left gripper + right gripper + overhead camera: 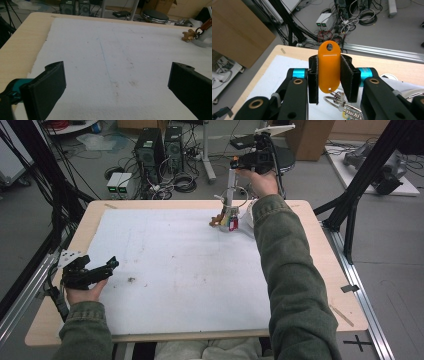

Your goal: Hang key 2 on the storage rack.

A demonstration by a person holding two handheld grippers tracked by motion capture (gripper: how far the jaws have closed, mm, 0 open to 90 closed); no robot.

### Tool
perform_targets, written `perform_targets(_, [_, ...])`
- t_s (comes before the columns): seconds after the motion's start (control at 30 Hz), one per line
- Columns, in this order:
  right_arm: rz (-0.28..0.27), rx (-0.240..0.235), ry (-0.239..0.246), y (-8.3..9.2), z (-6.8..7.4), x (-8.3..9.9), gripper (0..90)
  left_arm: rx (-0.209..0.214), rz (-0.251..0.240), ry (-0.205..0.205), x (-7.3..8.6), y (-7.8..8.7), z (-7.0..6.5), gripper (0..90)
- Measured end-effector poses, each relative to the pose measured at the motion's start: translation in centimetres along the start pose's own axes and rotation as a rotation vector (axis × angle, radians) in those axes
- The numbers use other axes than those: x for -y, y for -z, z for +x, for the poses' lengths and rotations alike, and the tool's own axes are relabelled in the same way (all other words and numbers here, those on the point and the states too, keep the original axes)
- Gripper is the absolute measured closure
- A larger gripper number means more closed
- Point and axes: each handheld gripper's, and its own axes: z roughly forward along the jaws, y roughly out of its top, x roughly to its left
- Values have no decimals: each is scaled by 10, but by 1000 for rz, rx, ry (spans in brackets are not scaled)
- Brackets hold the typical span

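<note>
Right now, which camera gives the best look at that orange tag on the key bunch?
The right gripper view: the orange tag stands large and upright, clamped between the right gripper's fingers. The high view shows the hanging bunch far off and small; the left gripper view catches just a brown charm at the edge.

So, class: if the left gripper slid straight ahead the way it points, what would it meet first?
Probably nothing soon: the open left gripper faces bare white mat. The way looks free up to the table's far edge; the keychain bunch lies off to the right.

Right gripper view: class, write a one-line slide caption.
Right claw shut on an orange key tag, key rings dangling below, above the table.
</note>
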Motion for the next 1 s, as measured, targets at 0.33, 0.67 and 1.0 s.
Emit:
perform_targets(0.33, [5,5,-4,-4,-5,9,703,5,27,-4,1,-3,-1,20])
perform_targets(0.67, [-1,10,-27,-3,-14,17,702,11,24,3,1,-5,-1,21])
perform_targets(1.0, [-2,14,-27,6,-14,21,635,16,22,3,1,-4,-2,20])
